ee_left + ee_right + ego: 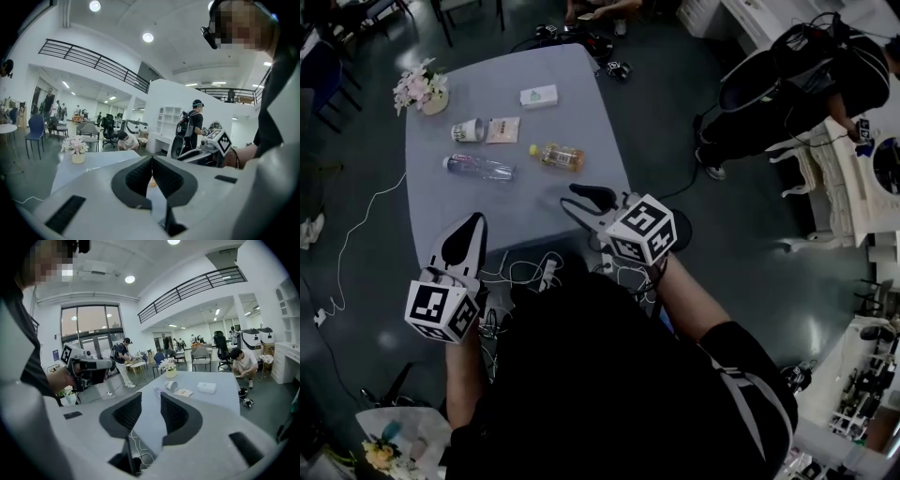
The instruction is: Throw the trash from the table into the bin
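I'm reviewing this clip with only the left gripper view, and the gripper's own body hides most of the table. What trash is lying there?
Observer: The head view shows a clear bottle lying on its side on the table.
Operator: Anything beside it?
Observer: A bottle of yellow liquid lies to its right in that view, apart from it.
Operator: Is the other gripper holding anything?
Observer: No. The right gripper has its jaws apart in its own view, with nothing between them.
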`<state>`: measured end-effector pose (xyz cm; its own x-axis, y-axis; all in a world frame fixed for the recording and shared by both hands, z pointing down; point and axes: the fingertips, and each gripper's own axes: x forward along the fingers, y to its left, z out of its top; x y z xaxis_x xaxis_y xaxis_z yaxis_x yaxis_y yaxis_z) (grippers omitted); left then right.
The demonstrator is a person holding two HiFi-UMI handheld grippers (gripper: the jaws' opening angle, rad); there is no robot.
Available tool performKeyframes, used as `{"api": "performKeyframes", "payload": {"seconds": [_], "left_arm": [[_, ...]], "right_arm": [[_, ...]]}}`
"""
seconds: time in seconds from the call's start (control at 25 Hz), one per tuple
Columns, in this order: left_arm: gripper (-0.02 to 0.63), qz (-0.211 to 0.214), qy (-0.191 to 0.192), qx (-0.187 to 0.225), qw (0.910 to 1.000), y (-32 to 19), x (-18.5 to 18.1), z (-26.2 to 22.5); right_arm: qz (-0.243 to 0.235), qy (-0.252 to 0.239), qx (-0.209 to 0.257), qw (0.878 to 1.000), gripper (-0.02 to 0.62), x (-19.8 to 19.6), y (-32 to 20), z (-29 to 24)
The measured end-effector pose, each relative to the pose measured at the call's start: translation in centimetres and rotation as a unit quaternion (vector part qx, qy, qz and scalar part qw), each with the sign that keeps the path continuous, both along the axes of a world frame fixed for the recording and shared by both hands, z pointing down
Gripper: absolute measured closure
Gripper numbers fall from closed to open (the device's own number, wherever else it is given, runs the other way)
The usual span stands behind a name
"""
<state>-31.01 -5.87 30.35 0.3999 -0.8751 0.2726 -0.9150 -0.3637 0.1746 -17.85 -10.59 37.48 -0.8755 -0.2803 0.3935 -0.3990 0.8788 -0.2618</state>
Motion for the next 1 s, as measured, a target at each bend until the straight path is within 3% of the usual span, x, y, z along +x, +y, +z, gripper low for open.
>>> {"api": "performKeyframes", "payload": {"seconds": [0.2, 0.4, 0.48, 1.0], "left_arm": [[0.591, 0.030, -0.006, -0.005, 0.9995, 1.2, -3.7, 0.7], [0.591, 0.057, -0.008, -0.017, 0.9982, 0.7, -5.5, 1.8], [0.591, 0.055, -0.007, -0.021, 0.9982, -0.1, -5.8, 2.1], [0.591, 0.040, 0.015, -0.069, 0.9967, -9.4, -4.2, 7.0]], "right_arm": [[0.029, 0.026, 0.010, 0.999, 0.482, -3.6, 0.8, -0.1], [0.059, 0.060, 0.011, 0.996, 0.482, -4.6, -0.5, 1.3], [0.047, 0.076, 0.000, 0.996, 0.480, -4.9, -1.2, 2.5], [-0.037, 0.186, -0.050, 0.981, 0.316, -4.6, -11.5, 12.2]]}}
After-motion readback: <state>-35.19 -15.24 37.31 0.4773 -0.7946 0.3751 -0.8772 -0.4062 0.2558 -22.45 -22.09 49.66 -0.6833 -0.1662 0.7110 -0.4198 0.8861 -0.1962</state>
